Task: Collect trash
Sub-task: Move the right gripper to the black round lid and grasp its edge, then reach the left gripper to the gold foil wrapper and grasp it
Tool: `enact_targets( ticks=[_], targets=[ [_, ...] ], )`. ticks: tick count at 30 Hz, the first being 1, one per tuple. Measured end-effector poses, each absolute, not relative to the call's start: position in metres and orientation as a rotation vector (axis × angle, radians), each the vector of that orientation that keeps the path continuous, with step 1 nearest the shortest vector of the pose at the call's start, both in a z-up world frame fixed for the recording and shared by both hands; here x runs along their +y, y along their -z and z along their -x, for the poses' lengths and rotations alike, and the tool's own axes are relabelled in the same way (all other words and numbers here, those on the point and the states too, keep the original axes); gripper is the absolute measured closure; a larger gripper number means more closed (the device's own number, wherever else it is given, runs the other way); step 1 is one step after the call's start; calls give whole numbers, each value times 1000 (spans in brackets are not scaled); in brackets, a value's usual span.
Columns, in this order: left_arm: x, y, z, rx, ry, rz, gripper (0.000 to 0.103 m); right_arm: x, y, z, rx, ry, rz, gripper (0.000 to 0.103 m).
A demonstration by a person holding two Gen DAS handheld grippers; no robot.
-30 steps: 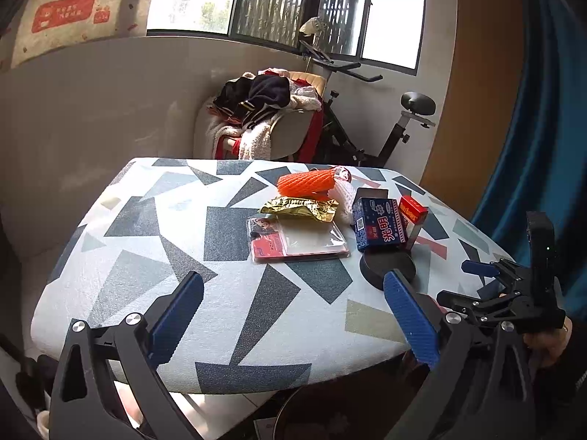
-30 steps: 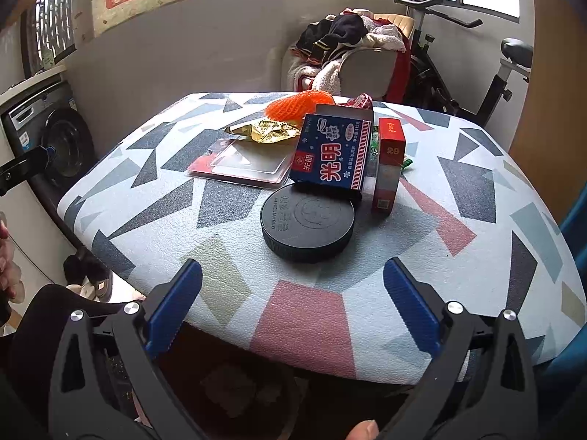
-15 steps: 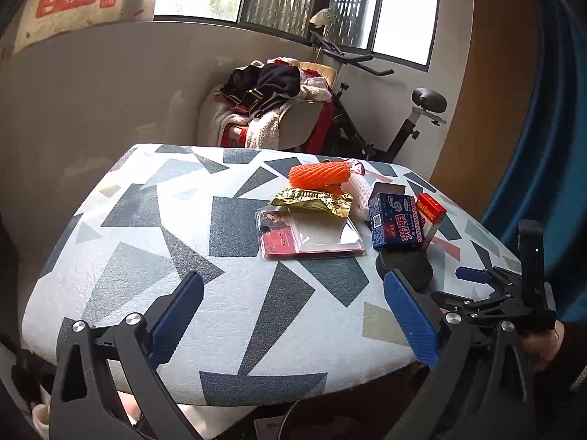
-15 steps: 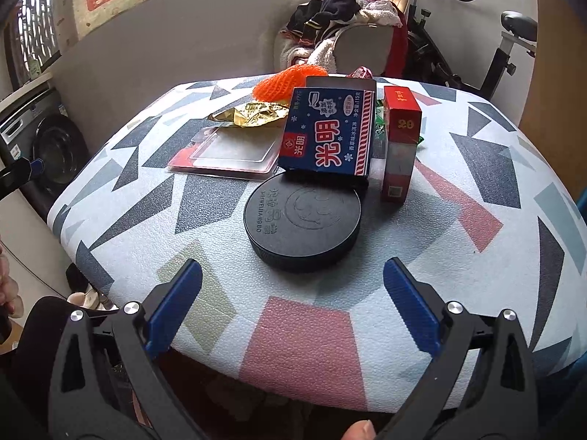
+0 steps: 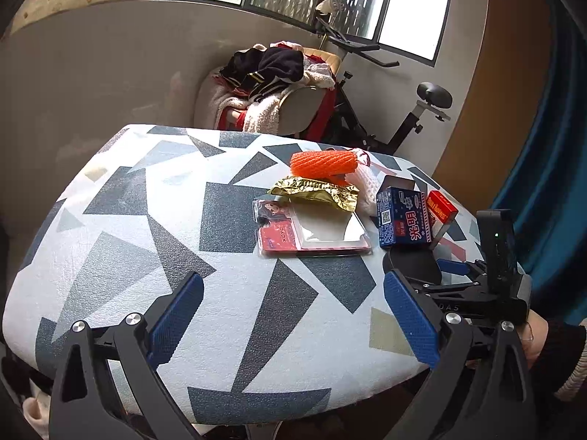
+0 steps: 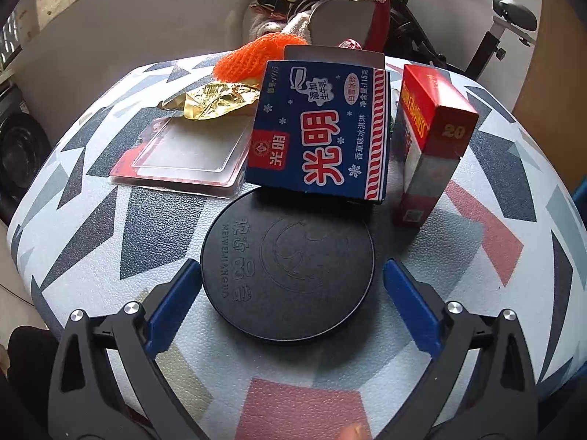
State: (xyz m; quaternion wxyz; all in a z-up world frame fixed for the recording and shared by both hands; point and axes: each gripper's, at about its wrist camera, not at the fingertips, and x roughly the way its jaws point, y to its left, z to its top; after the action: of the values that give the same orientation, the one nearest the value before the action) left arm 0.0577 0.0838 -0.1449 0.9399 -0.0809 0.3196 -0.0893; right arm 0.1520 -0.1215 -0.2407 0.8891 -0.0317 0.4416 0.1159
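Trash lies on a table with a geometric cloth (image 5: 227,220): a black round lid (image 6: 288,267), a blue box (image 6: 319,135), a red box (image 6: 429,139), a clear blister pack on red card (image 5: 312,233), a gold foil wrapper (image 5: 315,192) and orange foam netting (image 5: 323,163). My right gripper (image 6: 291,293) is open, its blue pads either side of the black lid without touching it. My left gripper (image 5: 293,311) is open and empty over the table's near part. The right gripper also shows in the left wrist view (image 5: 477,286).
A chair piled with clothes (image 5: 279,84) and an exercise bike (image 5: 385,102) stand behind the table. A blue curtain (image 5: 550,146) hangs at the right. A washing machine (image 6: 18,146) stands at the left of the right wrist view.
Both grippers have moved forward over the table. My right gripper has closed in on the black lid, which now lies between its open pads.
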Motion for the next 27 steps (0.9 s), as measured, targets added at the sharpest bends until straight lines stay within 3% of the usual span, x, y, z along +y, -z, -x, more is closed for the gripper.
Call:
enact_targets(
  ticks=[3, 27],
  targets=[
    [82, 145, -63, 657, 192, 168, 7, -116, 243, -156, 925, -245, 100, 11],
    [71, 126, -60, 658, 203, 180, 7, -126, 201, -99, 854, -432, 92, 11]
  ],
)
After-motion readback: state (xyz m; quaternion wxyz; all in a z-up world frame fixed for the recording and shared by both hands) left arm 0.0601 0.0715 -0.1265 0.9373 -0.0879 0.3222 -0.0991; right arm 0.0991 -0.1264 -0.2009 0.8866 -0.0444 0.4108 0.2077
